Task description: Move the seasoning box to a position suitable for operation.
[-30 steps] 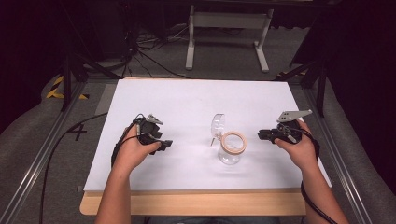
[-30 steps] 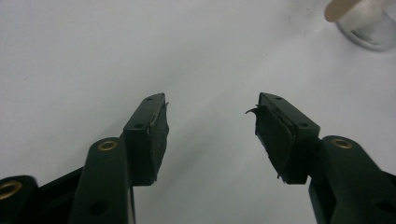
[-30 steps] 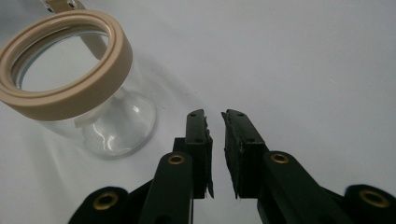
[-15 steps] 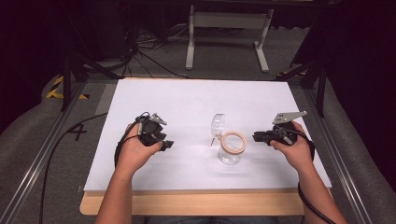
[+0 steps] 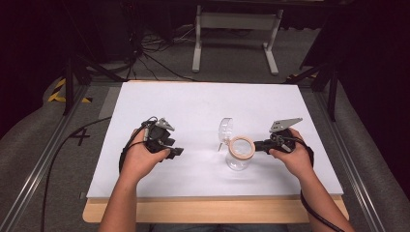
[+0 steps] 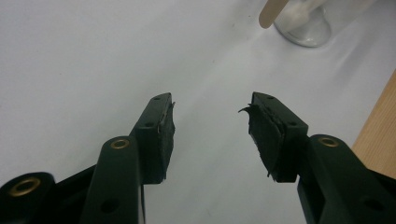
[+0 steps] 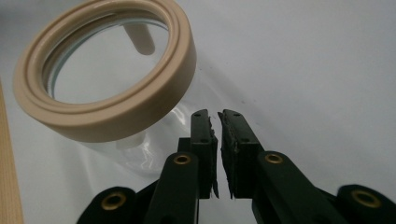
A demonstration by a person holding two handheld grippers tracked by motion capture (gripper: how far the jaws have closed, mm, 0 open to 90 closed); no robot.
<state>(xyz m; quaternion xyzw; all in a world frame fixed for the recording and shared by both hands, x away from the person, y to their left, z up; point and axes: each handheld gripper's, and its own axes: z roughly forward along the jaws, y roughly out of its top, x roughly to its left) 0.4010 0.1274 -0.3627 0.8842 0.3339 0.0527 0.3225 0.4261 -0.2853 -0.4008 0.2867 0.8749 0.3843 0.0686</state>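
A clear glass jar with a beige ring around its mouth stands near the front edge of the white table, right of middle. It looks hard, smooth, slippery and breakable; the ring seems the surest place to grip. The right gripper, just beside the jar, has been closing and is almost shut on nothing. The left gripper, well apart, gapes empty.
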